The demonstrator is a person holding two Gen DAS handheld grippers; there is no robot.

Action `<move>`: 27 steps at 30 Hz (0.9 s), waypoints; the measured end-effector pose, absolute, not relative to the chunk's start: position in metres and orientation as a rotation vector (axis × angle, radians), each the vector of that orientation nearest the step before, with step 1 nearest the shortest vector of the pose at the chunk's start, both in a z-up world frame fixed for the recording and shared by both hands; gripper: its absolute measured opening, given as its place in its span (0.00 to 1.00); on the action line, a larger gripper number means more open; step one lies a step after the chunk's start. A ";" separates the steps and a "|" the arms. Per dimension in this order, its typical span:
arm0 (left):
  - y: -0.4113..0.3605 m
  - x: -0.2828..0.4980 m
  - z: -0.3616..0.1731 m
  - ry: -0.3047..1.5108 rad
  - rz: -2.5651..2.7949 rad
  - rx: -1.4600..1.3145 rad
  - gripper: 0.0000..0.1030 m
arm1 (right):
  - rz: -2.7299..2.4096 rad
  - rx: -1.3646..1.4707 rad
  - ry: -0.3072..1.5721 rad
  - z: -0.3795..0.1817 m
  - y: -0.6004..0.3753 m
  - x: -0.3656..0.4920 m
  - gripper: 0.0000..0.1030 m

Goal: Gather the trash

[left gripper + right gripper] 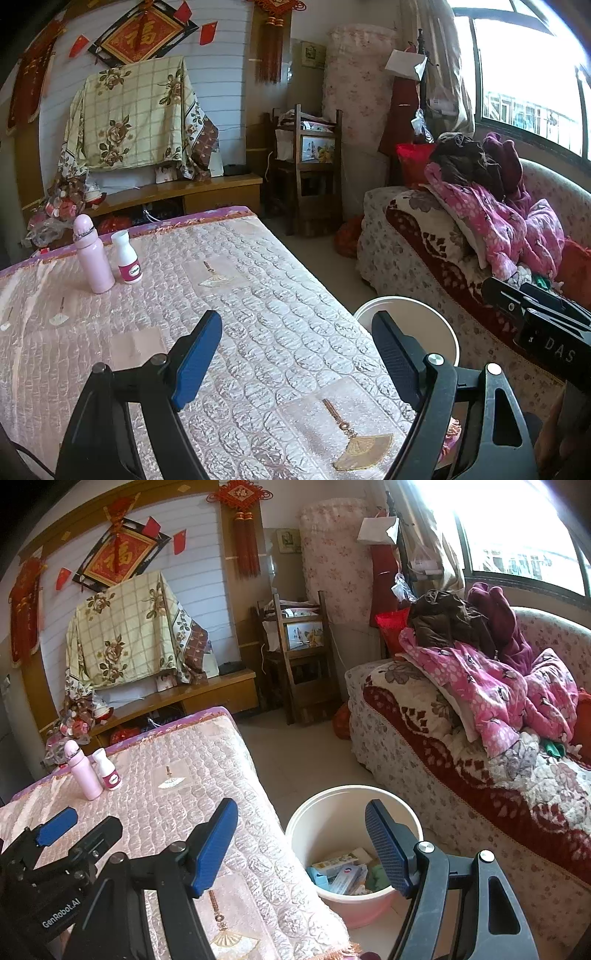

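A white bin [332, 812] stands on the floor between the table and the sofa; it holds several boxes and packets [341, 873]. Its rim shows in the left wrist view [436, 317]. A pink bottle [92, 254] and a white bottle with a magenta label [126, 256] stand on the table's far left; both also show in the right wrist view, pink [82, 771] and white [107, 770]. My left gripper [295, 354] is open and empty above the table's near right edge. My right gripper [301, 843] is open and empty above the bin's left rim.
The table carries a quilted pink cloth [258, 295]. A sofa [461, 794] piled with pink clothes [487, 694] stands on the right. A wooden chair [299, 657] and a low TV cabinet [207, 698] stand at the back. The left gripper shows at the lower left of the right wrist view [55, 830].
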State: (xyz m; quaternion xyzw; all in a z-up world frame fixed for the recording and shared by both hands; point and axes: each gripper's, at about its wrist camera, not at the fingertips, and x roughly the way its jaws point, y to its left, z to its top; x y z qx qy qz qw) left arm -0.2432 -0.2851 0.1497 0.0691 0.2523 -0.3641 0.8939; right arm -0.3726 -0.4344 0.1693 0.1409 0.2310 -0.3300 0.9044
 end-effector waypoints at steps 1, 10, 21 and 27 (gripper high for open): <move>-0.285 -0.243 0.149 0.523 -0.755 0.142 0.81 | -0.682 0.293 0.476 0.170 -0.435 -0.373 0.73; -0.287 -0.244 0.148 0.527 -0.756 0.144 0.81 | -0.685 0.301 0.489 0.167 -0.438 -0.372 0.73; -0.287 -0.243 0.145 0.531 -0.755 0.143 0.81 | -0.685 0.300 0.497 0.165 -0.437 -0.370 0.73; -0.287 -0.242 0.142 0.538 -0.756 0.142 0.81 | -0.682 0.298 0.513 0.163 -0.439 -0.368 0.73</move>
